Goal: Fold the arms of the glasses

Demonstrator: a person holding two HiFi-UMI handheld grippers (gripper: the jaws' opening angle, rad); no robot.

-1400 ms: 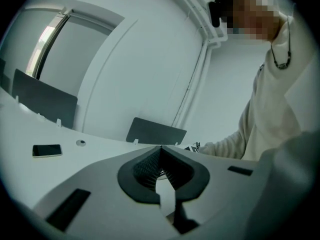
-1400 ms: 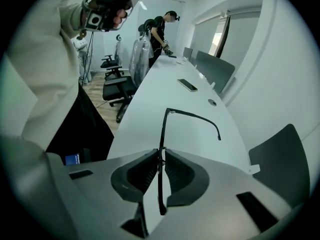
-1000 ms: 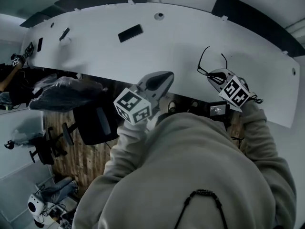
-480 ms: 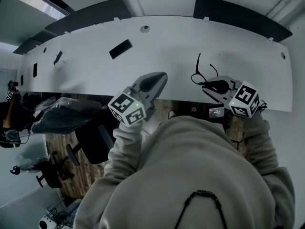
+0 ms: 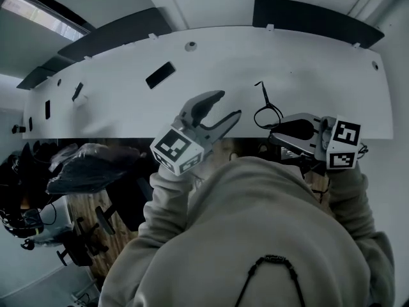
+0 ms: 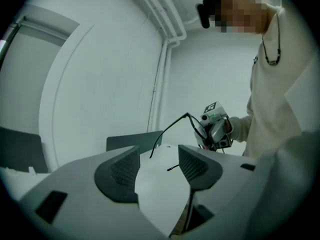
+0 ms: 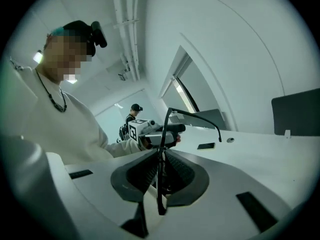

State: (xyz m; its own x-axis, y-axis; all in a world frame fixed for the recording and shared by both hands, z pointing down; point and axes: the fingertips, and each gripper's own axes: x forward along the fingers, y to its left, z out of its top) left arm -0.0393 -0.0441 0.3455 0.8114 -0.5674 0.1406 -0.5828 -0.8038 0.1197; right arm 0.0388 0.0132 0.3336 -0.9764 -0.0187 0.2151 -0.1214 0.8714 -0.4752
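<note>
The black thin-framed glasses hang above the white table, one arm sticking out unfolded. My right gripper is shut on their front frame; in the right gripper view the arm arcs away over the jaws. My left gripper is just left of the glasses, and its jaws are opening with nothing between them. In the left gripper view the two pads stand apart, and the glasses are beyond them, held by the right gripper.
A flat black device and small dark items lie farther left on the table. Dark panels stand behind the table. An office chair sits below its near edge. Another person stands far off in the room.
The right gripper has lifted the glasses off the table and rolled. The left gripper has risen a little, and its jaws, shut before, now stand apart.
</note>
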